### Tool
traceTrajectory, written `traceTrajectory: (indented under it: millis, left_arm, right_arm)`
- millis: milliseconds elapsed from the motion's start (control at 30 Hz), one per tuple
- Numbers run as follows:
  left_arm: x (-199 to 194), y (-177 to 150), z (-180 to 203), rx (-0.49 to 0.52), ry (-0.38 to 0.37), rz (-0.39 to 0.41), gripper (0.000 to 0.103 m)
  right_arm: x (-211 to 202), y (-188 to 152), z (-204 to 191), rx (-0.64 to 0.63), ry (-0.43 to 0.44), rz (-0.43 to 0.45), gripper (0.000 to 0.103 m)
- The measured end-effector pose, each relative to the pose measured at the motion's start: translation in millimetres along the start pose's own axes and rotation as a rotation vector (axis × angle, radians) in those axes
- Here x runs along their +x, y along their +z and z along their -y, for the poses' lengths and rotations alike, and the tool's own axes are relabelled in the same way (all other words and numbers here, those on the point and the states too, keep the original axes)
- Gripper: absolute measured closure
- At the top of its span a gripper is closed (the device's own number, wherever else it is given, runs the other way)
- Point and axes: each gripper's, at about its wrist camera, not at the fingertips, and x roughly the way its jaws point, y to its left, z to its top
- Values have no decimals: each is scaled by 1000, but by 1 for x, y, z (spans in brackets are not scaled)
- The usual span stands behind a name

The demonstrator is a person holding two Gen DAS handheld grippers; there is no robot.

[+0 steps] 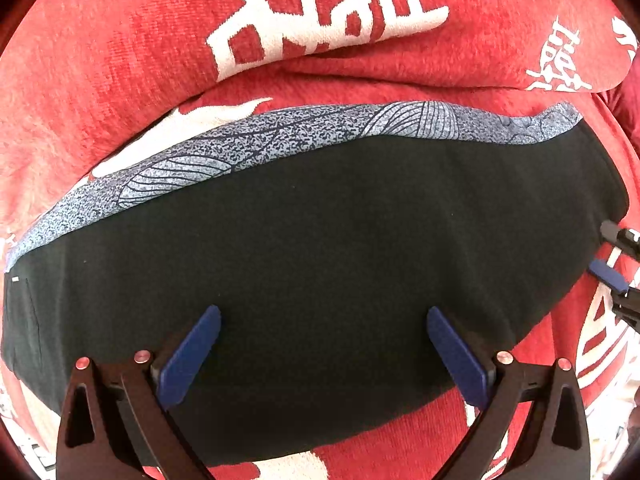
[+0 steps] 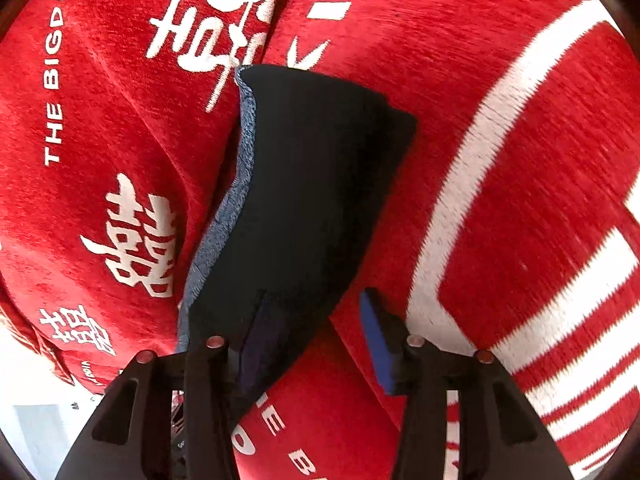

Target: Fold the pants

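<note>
While pants: lie folded on red blanket
L gripper: wide open, over pants, empty
R gripper: wide open, at pants edge, empty

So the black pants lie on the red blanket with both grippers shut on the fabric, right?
Not quite. The pants do lie on the red blanket, but both grippers are open: the left gripper in the left wrist view, the right gripper in the right wrist view.

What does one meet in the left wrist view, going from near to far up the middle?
Left gripper, open → black pants → their grey patterned band → red blanket → red cushion with white characters.
</note>
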Motion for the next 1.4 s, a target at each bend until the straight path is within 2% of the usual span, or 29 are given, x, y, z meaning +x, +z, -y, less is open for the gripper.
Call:
traceTrajectory:
  millis: [100, 167, 267, 300, 333, 400, 433, 467, 533, 600, 633, 667, 733, 867, 900, 1100, 1400]
  left_arm:
    - [-1, -2, 0, 0, -2, 12, 0]
    - [-1, -4, 1, 2, -2, 22, 0]
    - [-4, 1, 1, -12, -10, -4, 3]
    - [-8, 3, 1, -19, -15, 1, 20]
    - [-16, 9, 6, -20, -21, 17, 32]
    - [-26, 20, 14, -19, -7, 54, 33]
    - [-30, 28, 19, -22, -5, 79, 33]
    - [-30, 38, 26, -23, -11, 97, 33]
    - [-21, 53, 37, -29, 6, 98, 33]
    - [7, 60, 52, -8, 41, 44, 31]
    - [19, 58, 63, 29, 89, 59, 23]
    - [18, 57, 70, 67, 116, 100, 22]
    - [15, 54, 80, 134, 145, 109, 22]
    - [7, 56, 53, 37, 25, 55, 22]
    - [4, 54, 48, 25, 19, 54, 22]
    - [-12, 29, 28, 0, 16, 20, 22]
    - [-16, -12, 27, 18, 6, -21, 22]
  right_arm:
    - [-2, 5, 4, 26, 71, 49, 50]
    - [3, 11, 4, 48, 155, 74, 50]
    - [15, 19, 2, 65, 215, 96, 50]
    - [18, 21, 1, 79, 230, 93, 50]
    - [22, 24, 0, 102, 241, 75, 51]
    - [25, 28, -1, 140, 256, 31, 61]
    - [24, 30, -2, 151, 272, 21, 86]
    - [21, 32, -4, 142, 288, 9, 89]
    - [11, 30, -11, 93, 299, 11, 89]
    - [-1, 25, -24, 23, 308, 16, 89]
    - [-6, 22, -30, -4, 317, 19, 89]
    - [-9, 20, -34, -22, 326, 21, 89]
    - [-7, 15, -50, -68, 313, 14, 89]
    - [-11, 10, -76, -146, 245, 39, 89]
    - [-12, 9, -80, -155, 237, 42, 89]
    - [-16, 1, -94, -193, 176, 47, 89]
    - [-11, -4, -111, -205, 118, 63, 89]
